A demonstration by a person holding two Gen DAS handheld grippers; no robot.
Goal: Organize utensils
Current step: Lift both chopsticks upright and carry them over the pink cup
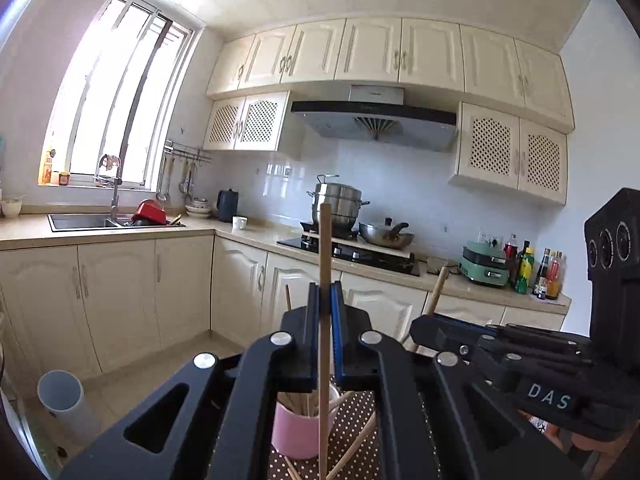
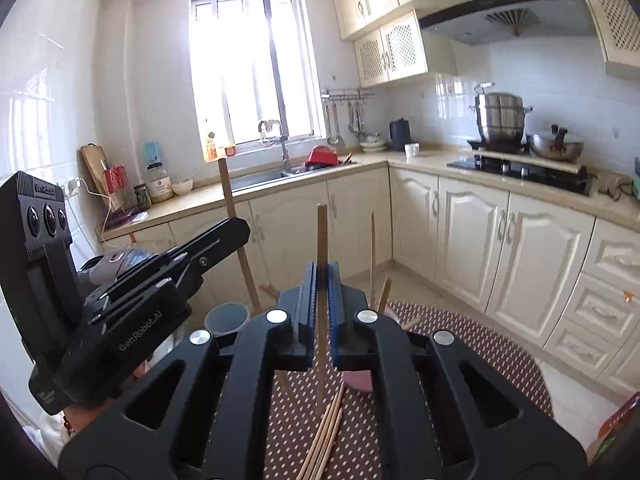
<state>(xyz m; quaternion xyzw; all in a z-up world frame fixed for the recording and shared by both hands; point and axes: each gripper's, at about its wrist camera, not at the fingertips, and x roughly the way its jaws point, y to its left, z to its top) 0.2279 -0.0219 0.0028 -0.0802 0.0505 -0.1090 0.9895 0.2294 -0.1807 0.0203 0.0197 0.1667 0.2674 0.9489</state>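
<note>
Blue pads line the black jaws of the left gripper (image 1: 325, 300), and they are clenched on a single wooden chopstick (image 1: 325, 264) that stands upright between them, its top rising above the fingertips and its lower end running down past the pink cup (image 1: 298, 428) below. That cup holds a bundle of other chopsticks and sits on a brown mat with pale dots (image 1: 356, 432), where a few loose sticks lie beside it. Just to the right, the right gripper (image 1: 434, 320) appears side-on, gripping its own chopstick, which slants up and to the right.

From the right wrist, the right gripper (image 2: 322, 280) is likewise closed tight on one upright wooden stick (image 2: 322, 240). Under it, loose chopsticks (image 2: 326, 432) lie in a bunch on the dotted mat (image 2: 460, 344); only a sliver of the pink cup (image 2: 358, 382) shows past the right jaw. To the left the left gripper (image 2: 236, 232) holds its stick leaning slightly, and a grey cylinder (image 2: 226, 318) stands near it.

Farther off, cream cabinets (image 1: 120, 292) run under a beige counter. A steel sink (image 1: 80, 221) with a tap sits below the bright window (image 1: 116, 92) at far left; a stacked steamer pot (image 1: 336, 204) and a wok (image 1: 386, 234) rest on the black hob, under the range hood (image 1: 376, 120). Sauce bottles (image 1: 536, 268) stand at the counter's far right end.
</note>
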